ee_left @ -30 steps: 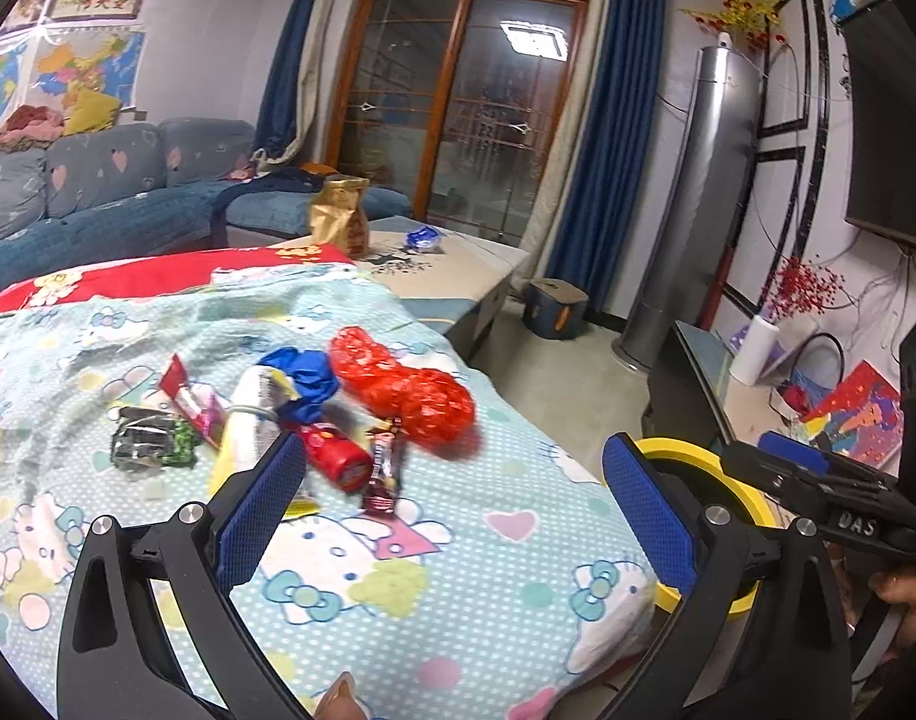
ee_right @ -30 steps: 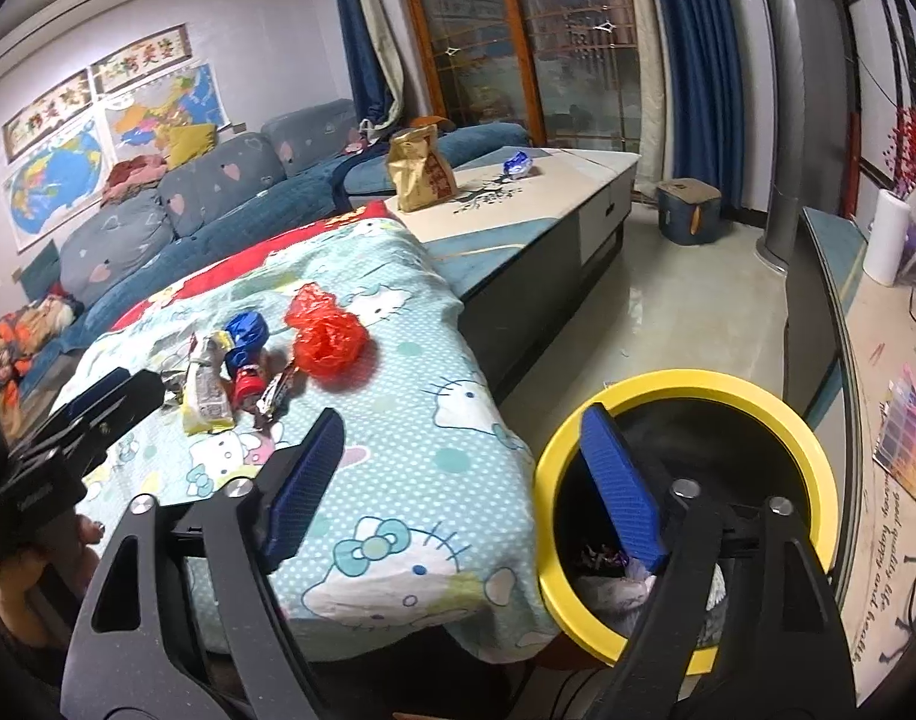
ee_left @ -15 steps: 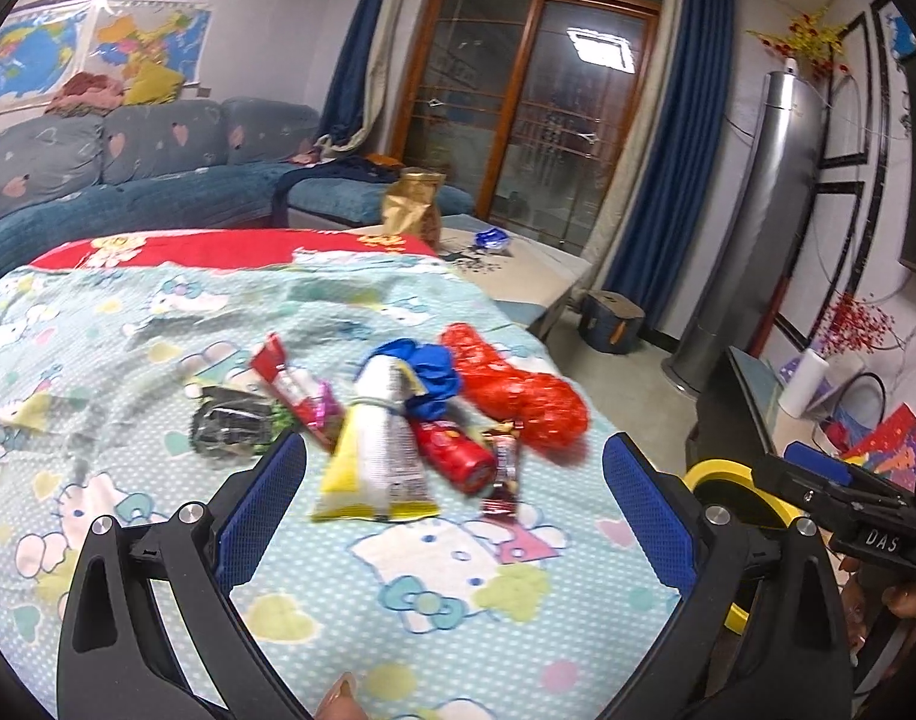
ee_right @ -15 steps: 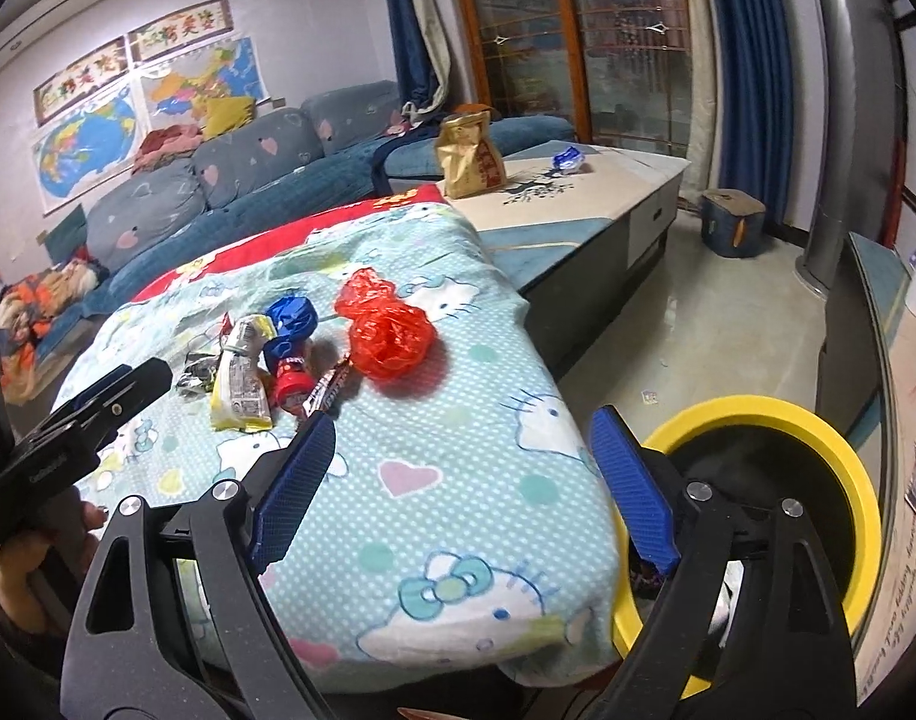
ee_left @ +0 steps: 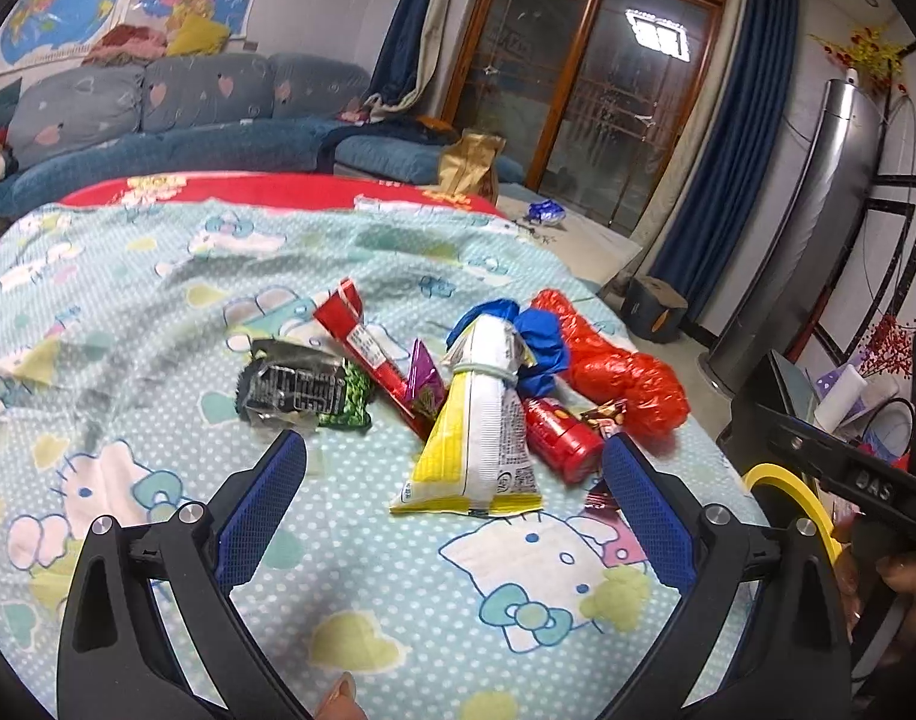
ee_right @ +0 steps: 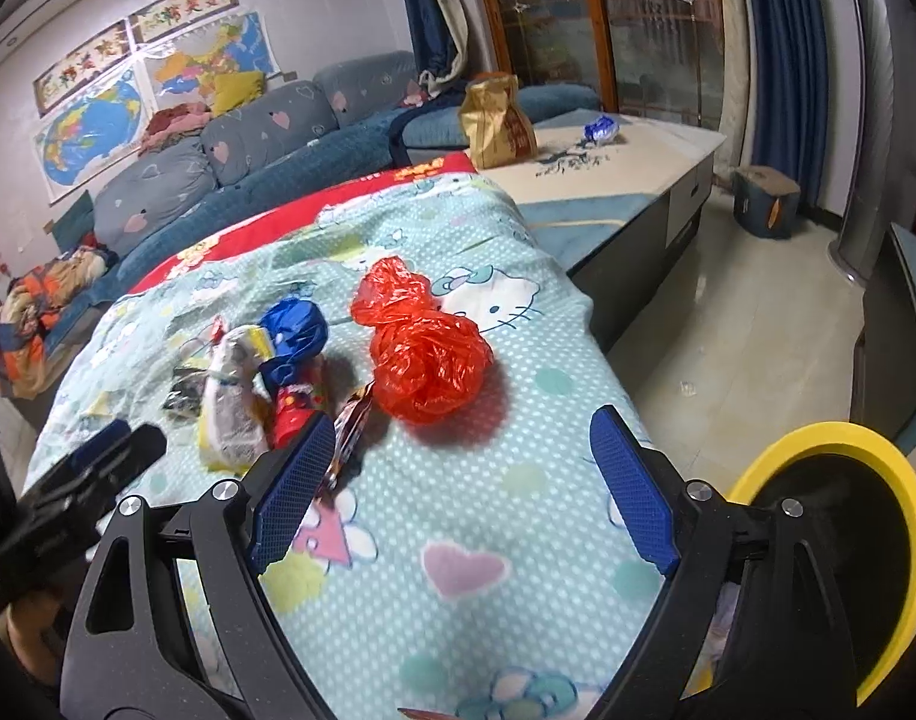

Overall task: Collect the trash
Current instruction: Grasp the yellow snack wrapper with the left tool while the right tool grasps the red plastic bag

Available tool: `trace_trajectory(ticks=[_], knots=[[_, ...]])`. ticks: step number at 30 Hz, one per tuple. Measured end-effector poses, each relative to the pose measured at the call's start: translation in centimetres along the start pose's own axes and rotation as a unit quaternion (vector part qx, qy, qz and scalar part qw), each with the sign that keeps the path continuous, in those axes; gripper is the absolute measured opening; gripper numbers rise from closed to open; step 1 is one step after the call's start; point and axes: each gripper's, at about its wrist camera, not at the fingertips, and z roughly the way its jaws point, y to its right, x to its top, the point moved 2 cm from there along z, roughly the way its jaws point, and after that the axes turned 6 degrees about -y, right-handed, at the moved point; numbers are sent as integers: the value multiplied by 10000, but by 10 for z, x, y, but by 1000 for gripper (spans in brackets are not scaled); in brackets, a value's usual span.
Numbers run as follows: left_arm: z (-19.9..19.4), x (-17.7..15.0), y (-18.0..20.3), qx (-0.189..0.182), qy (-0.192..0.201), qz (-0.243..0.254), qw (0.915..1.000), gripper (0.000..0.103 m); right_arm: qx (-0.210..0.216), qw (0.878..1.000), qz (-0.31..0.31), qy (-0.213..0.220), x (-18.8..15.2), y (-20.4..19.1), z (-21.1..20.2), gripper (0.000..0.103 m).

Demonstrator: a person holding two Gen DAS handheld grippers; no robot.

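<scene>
Cartoon-print blanket (ee_left: 158,300) bears scattered wrappers (ee_left: 475,414) — both tongs (ee_left: 452,486) (ee_right: 458,474) gape apart, empty.

At the right edge of the right wrist view, the yellow-rimmed bin (ee_right: 817,444) is cut off, its contents dark and unreadable.

Black tongs (ee_left: 455,498), blue textured pads (ee_left: 260,510), silver screws, bare fingertip

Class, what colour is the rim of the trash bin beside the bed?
Yellow rim, around a black inside; clearest in the right wrist view.
</scene>
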Motion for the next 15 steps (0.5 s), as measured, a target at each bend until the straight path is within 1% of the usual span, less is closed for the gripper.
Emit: trace_trajectory(ticks=[2, 5, 10, 11, 12, 13, 14, 15], knots=[[9, 1, -1, -29, -96, -92, 9999, 96, 21, 9999, 91, -99, 6, 1, 13, 79], [19, 1, -1, -41, -204, -173, 9996, 96, 165, 9992, 259, -265, 11, 2, 30, 78], [32, 2, 1, -72, -358, -301, 9989, 95, 176, 9984, 298, -452, 18, -2, 55, 71], [34, 2, 1, -69, -387, -321, 9987, 94, 182, 9981, 332, -495, 19, -3, 60, 65], [36, 3, 1, -70, -408, -334, 9986, 93, 190, 9976, 379, -546, 20, -2, 64, 58], [38, 3, 2, -80, -436, -345, 9984, 85, 219, 9970, 438, -600, 20, -1, 68, 52], [40, 3, 2, -73, -487, -351, 9982, 80, 294, 9960, 520, -661, 19, 0, 71, 42], [43, 3, 1, -56, -531, -357, 9979, 79, 345, 9952, 590, -706, 19, 1, 73, 35]])
